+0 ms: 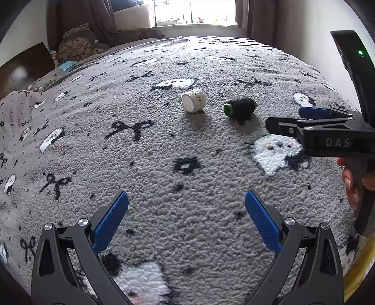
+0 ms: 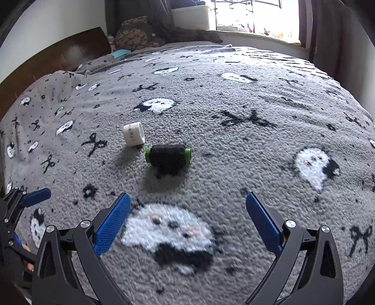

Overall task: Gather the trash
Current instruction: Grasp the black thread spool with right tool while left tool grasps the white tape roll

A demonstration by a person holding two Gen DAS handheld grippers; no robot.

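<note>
Two small items lie on a grey fleece blanket (image 1: 164,145) with ghost and bow patterns. One is a white tape roll (image 1: 193,100) (image 2: 133,133) on its side. Just right of it rests a black thread spool with green ends (image 1: 239,106) (image 2: 168,156). My left gripper (image 1: 186,204) is open and empty, well short of both. My right gripper (image 2: 187,204) is open too, nearer the spool, which lies ahead and slightly left of it. From the left wrist view the right gripper (image 1: 284,119) reaches in from the right, close to the spool.
A hand (image 1: 351,183) holds the right gripper's handle. Patterned pillows (image 2: 136,35) and a dark wooden headboard (image 2: 58,58) are at the far left. A bright window (image 2: 255,14) with curtains is beyond the bed. Something yellow (image 1: 361,265) shows at the bed's lower right edge.
</note>
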